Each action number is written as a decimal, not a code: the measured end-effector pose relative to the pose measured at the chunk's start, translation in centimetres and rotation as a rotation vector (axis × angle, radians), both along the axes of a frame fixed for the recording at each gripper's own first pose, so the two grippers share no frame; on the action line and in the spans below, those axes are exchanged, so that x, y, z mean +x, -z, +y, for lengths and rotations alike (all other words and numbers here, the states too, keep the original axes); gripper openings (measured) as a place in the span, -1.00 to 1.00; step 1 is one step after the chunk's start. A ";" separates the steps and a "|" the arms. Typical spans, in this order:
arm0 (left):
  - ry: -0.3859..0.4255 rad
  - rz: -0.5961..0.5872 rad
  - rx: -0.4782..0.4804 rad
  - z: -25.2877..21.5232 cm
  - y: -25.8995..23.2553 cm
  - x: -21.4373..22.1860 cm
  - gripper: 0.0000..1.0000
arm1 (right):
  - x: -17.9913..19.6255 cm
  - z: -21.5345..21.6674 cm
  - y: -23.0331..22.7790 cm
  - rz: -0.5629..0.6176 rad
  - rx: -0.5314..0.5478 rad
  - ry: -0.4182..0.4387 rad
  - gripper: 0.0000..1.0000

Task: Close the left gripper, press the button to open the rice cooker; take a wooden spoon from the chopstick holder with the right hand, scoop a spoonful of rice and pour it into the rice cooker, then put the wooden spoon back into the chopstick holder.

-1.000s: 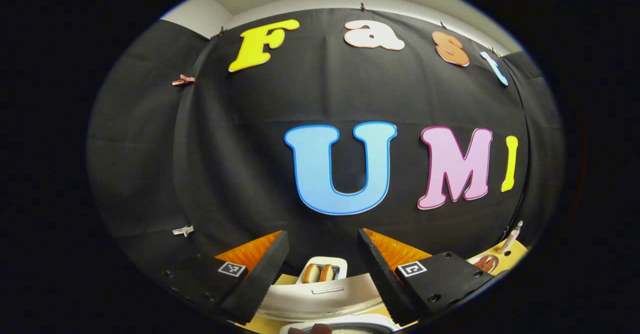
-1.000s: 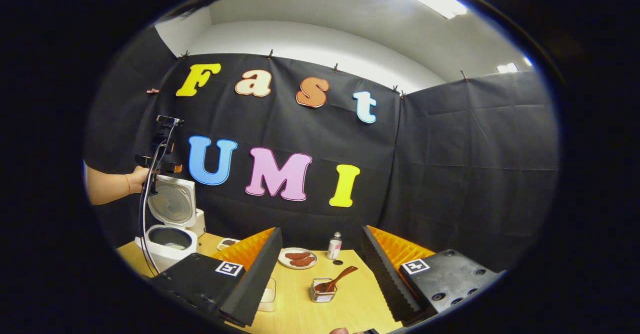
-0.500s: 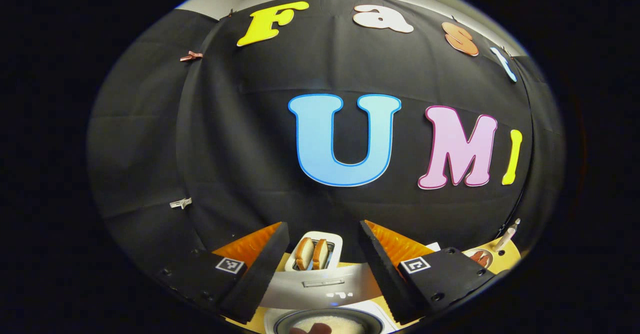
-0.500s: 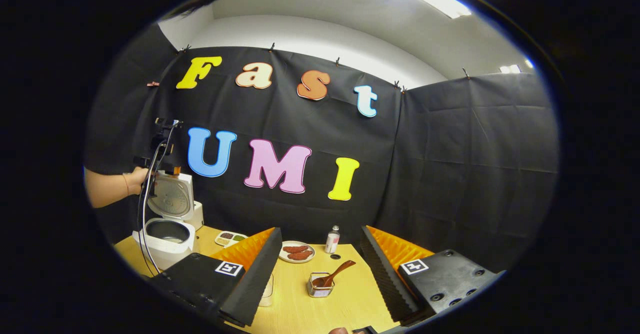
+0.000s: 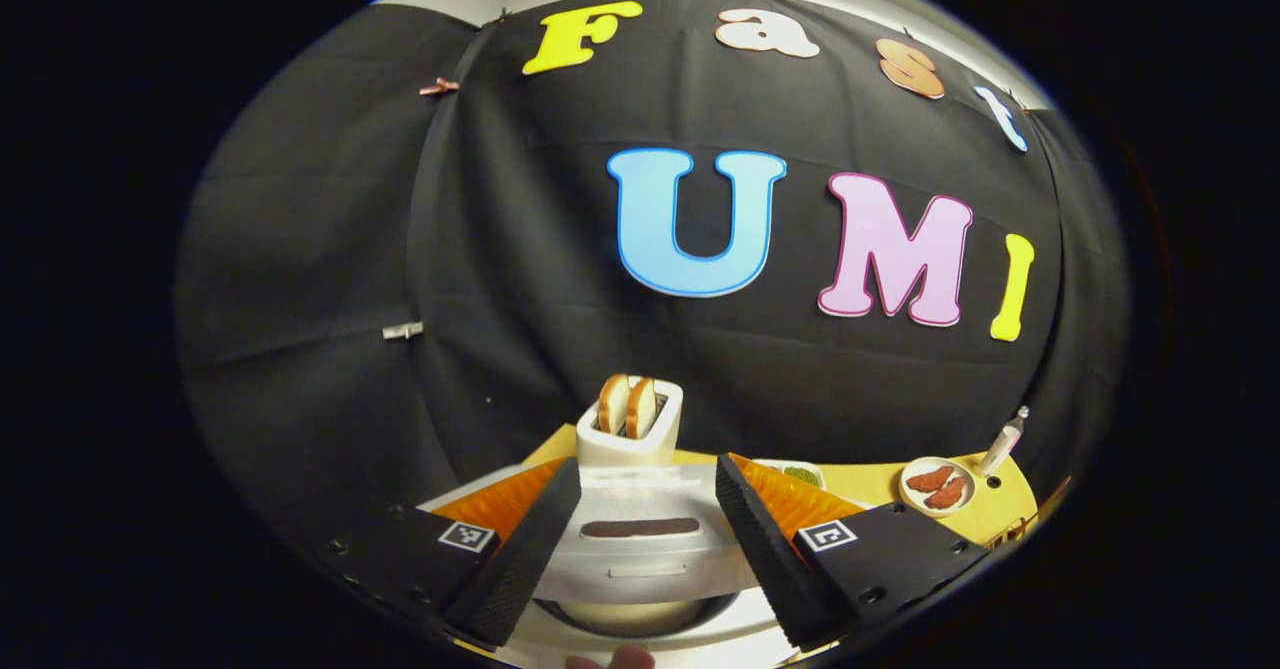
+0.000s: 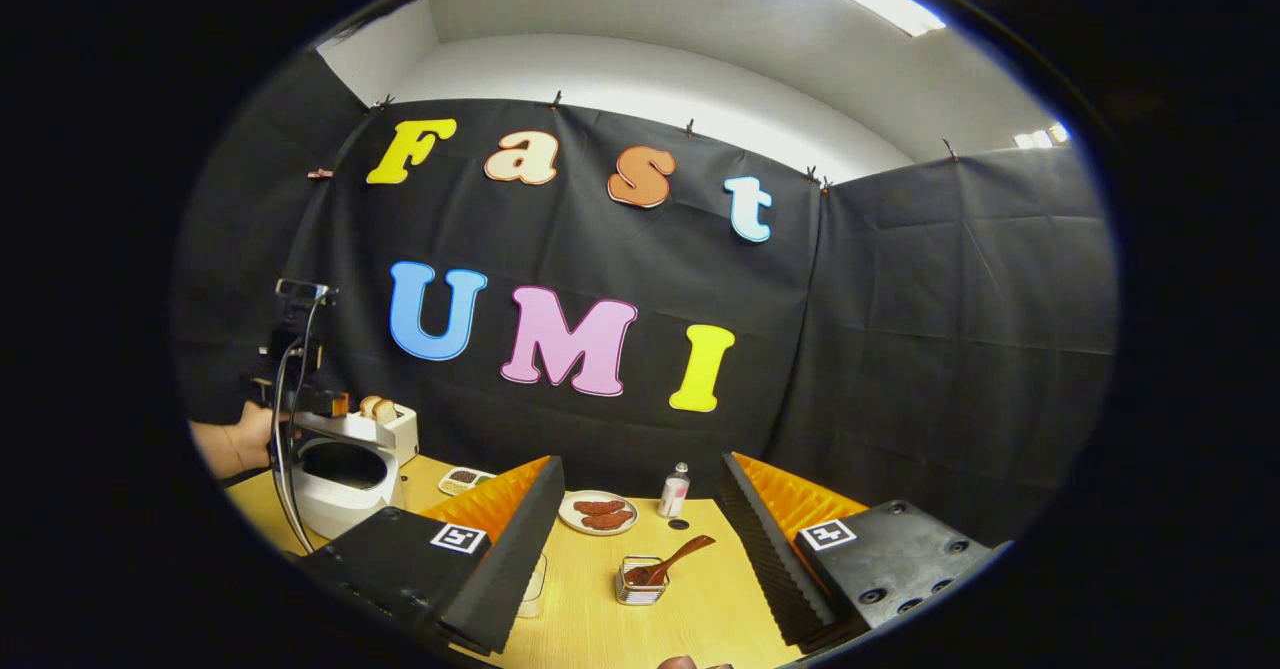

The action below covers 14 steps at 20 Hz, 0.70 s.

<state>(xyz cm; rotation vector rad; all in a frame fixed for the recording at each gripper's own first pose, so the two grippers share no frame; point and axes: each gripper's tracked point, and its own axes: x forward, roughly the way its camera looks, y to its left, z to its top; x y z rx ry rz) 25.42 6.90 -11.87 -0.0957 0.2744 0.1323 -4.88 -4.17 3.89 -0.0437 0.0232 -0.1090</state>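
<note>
Wood spoon point(image 6: 668, 561) looks light, stiff; grip its raised handle. It leans in the chopstick holder point(image 6: 640, 584) on the tabletop point(image 6: 690, 609), between the right tongs' point(image 6: 640, 534) wide-open, empty fingers.

Two fisheye cams, both facing the booth's back wall.
Left gripper view – close over the rice cooker point(image 5: 640, 549), looking across its lid. Right gripper view – farther back, over the bench point(image 6: 600, 609); both share cooker, toaster point(image 5: 628, 424), meat plate point(image 5: 937, 484).
</note>
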 end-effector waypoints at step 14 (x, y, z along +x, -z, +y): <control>0.011 0.151 0.045 -1.3 7.8 -3.8 0.94 | -1.1 -2.8 1.5 0.028 -0.018 0.023 0.95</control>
